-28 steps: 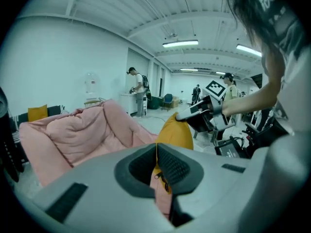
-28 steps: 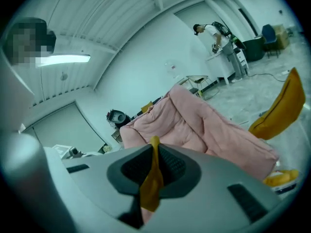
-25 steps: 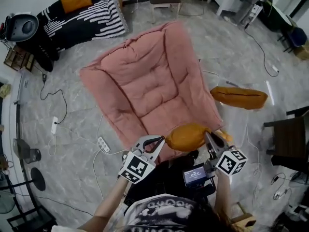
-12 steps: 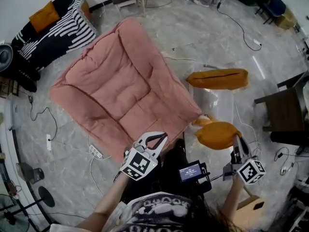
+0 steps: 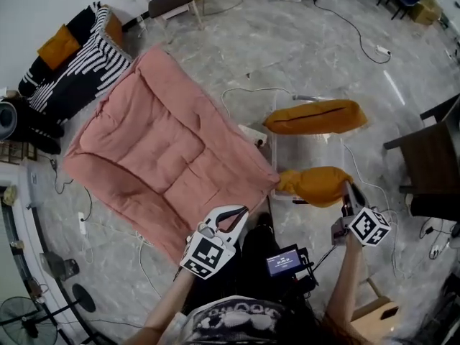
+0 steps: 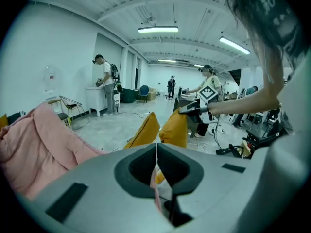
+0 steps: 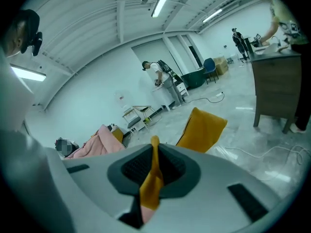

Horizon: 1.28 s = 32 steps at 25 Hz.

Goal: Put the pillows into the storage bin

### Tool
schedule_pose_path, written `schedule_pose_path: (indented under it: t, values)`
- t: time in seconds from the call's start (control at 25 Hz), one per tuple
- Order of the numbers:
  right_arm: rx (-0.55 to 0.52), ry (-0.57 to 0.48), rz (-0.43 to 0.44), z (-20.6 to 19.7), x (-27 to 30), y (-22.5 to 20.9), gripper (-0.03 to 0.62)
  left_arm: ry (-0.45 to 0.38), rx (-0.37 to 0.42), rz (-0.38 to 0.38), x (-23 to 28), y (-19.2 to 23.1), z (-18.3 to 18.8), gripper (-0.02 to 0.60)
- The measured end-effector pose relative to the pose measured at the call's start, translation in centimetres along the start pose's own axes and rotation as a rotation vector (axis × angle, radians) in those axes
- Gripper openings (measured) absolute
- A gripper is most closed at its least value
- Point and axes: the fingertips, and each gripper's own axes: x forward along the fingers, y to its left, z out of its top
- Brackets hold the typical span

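While right tongs (image 5: 350, 191) pinch orange pillow (image 5: 314, 184) over clear bin (image 5: 302, 152), left tongs (image 5: 241, 210) closed.

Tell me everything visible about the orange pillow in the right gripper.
The orange pillow is a plump, soft-looking fabric cushion, mustard-orange, bunched and sagging. The right gripper has its jaws shut on a fold of fabric at one end, seen pinched in the right gripper view. It hangs over the near edge of the clear storage bin, beside a corner of the pink mat; whether it touches either cannot be told.
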Motion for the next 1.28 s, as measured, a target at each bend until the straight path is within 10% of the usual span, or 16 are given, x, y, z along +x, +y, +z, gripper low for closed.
schedule_pose_path:
  t: [0.24, 0.6, 1.28]
  values:
    - [0.153, 0.049, 0.026, -0.8, 9.2, -6.4, 0.031, 0.039, -0.001, 0.000, 4.7, -1.1, 1.6, 0.014]
    - [0.199, 0.339, -0.245, -13.7, 17.8, -17.1, 0.088, 0.164, -0.009, -0.014, 7.4, -1.8, -0.5, 0.014]
    - [0.028, 0.269, 0.040, -13.7, 9.0, -6.5, 0.155, 0.111, -0.048, 0.007, 6.4, -4.0, -0.6, 0.014]
